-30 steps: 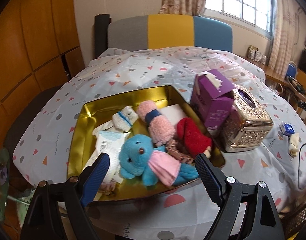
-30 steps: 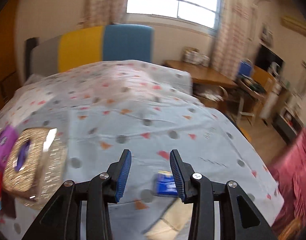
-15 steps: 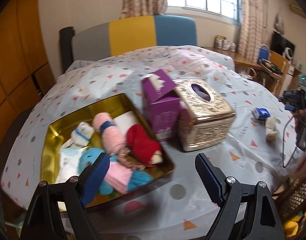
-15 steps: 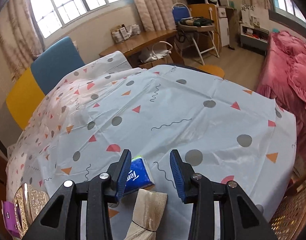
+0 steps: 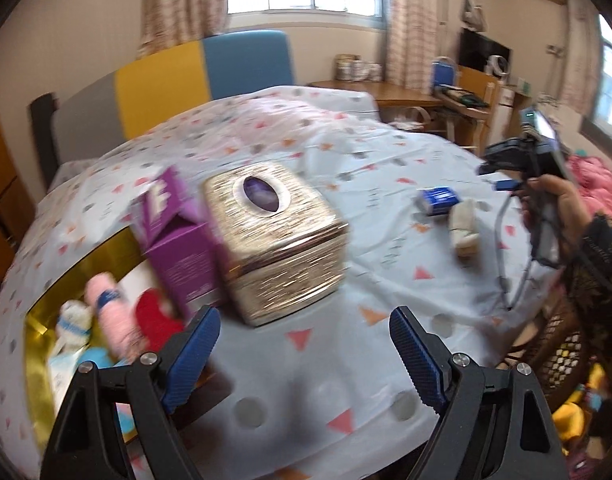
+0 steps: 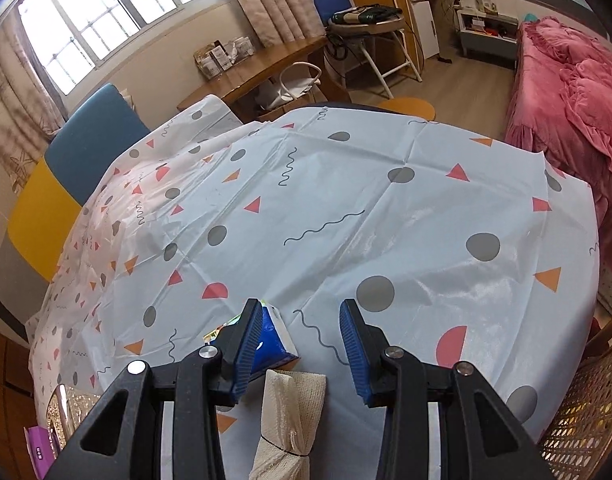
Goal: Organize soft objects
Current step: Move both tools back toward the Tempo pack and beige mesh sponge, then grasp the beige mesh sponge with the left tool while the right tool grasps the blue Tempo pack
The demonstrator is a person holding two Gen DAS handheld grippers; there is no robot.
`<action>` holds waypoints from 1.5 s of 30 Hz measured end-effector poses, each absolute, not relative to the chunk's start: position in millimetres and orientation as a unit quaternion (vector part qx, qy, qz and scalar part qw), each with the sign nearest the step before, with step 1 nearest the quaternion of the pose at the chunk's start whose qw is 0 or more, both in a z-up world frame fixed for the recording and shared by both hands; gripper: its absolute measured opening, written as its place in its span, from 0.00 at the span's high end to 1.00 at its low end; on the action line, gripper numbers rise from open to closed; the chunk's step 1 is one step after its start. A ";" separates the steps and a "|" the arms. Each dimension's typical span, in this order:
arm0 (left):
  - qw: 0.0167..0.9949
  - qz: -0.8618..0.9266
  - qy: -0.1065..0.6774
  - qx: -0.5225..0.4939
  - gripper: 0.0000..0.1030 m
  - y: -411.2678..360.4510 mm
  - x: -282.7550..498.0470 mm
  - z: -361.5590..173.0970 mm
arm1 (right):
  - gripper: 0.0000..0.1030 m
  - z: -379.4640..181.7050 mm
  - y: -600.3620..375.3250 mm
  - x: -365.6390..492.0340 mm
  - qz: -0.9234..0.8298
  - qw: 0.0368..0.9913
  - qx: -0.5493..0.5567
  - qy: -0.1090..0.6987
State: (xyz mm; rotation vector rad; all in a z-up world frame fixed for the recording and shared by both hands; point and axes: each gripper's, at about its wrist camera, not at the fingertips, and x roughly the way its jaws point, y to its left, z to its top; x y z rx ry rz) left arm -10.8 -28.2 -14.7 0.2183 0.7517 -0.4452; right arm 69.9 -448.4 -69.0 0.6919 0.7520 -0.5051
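gold tray (image 5: 46,304) shows only from left wrist.

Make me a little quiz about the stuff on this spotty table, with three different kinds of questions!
1. True or false: the right gripper is squeezing the cream cloth roll.
2. What colour is the tissue pack beside that roll?
3. The gold tray holds: A) soft toys, B) spoons, C) books.

Key: 1 false, it hangs open above the roll. 2 blue. 3 A.
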 end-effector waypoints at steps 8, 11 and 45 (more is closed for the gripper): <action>0.870 -0.312 0.358 0.136 0.28 -105.6 9.0 -5.1 | 0.61 -73.1 -469.5 51.3 -0.257 0.822 0.385 0.331; 0.852 -0.340 0.371 0.144 0.33 -138.2 23.7 -12.6 | 0.61 -76.6 -477.3 45.5 -0.258 0.813 0.410 0.324; 0.780 -0.377 0.468 0.175 0.58 -223.3 62.1 -126.2 | 0.56 -106.7 -465.6 78.4 -0.166 0.787 0.431 0.410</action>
